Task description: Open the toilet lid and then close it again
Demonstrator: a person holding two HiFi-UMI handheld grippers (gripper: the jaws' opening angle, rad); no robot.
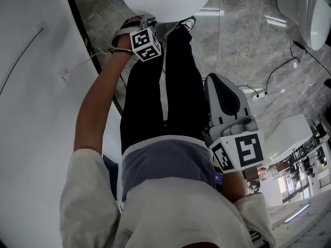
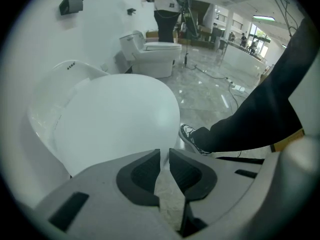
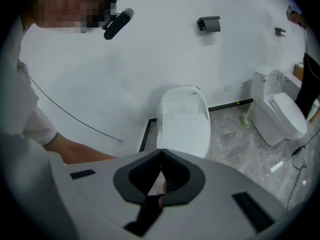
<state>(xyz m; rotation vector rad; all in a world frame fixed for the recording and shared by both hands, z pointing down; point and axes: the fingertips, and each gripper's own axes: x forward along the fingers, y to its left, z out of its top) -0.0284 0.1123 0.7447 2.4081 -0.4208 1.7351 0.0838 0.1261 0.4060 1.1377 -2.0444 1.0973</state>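
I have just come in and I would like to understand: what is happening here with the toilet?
A person stands in front of a white toilet with a gripper in each hand. The left gripper is at the front edge of the toilet lid, its jaws a little apart with nothing between them. The lid appears to lie down over the bowl. The right gripper is held back from the toilet, jaws together and empty.

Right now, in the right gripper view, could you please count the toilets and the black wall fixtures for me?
Toilets: 2, the near toilet and the far toilet
Black wall fixtures: 2, the larger fixture and the smaller fixture
Total: 4
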